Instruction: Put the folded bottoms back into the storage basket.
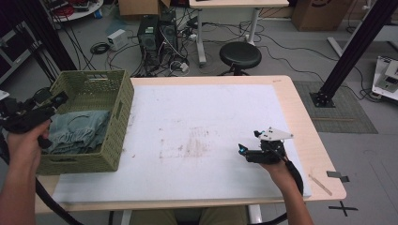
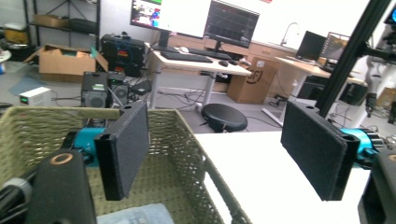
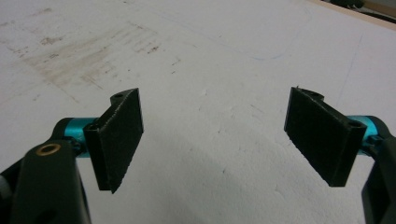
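Now, line by line, what I have in hand:
left gripper (image 1: pixel 55 101): I hold it over the near-left rim of the basket (image 1: pixel 123 101), jaws spread wide with nothing between them; that fits a cloth just let go
grey-blue cloth (image 1: pixel 77 130): crumpled on the basket floor, low and to the left of the table; in my left gripper view a pale corner of it (image 2: pixel 135 215) peeks below the jaws
right gripper (image 1: pixel 244 151): I keep it parked low over the white mat (image 1: pixel 197 117), near right, jaws apart and bare, I judge so it stays out of the way
basket placement: at the left edge, within easy reach of my left hand
hard to tell: my left hand (image 1: pixel 23 143) and the gripper body cover the basket's near-left corner; whether the cloth is folded or merely bunched I cannot say; the cloth's near edge is hidden by the basket wall
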The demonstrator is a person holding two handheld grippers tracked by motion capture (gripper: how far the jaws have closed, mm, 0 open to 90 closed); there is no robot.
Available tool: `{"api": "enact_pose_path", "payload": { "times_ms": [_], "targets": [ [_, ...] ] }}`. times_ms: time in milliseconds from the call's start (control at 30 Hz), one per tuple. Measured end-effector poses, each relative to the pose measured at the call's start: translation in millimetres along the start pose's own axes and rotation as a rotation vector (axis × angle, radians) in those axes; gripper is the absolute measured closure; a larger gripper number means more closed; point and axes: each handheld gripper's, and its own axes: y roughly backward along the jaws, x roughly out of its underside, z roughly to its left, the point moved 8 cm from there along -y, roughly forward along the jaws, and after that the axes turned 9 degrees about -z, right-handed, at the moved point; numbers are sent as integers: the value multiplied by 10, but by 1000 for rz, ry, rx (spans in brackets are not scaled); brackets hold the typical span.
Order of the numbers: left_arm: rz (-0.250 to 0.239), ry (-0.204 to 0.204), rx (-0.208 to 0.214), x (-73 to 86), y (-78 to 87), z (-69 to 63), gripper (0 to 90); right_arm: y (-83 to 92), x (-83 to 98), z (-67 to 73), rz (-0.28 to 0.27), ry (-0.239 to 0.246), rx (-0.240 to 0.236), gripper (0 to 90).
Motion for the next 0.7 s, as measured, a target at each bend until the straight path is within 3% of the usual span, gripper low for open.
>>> {"api": "enact_pose_path", "payload": {
  "times_ms": [300, 700],
  "targets": [
    [21, -29, 62, 119, -139, -256, 236, 8, 10, -30, -3, 1, 4, 204],
    [67, -68, 209, 342, -329, -788, 236, 3, -17, -32, -7, 4, 5, 204]
  ]
}}
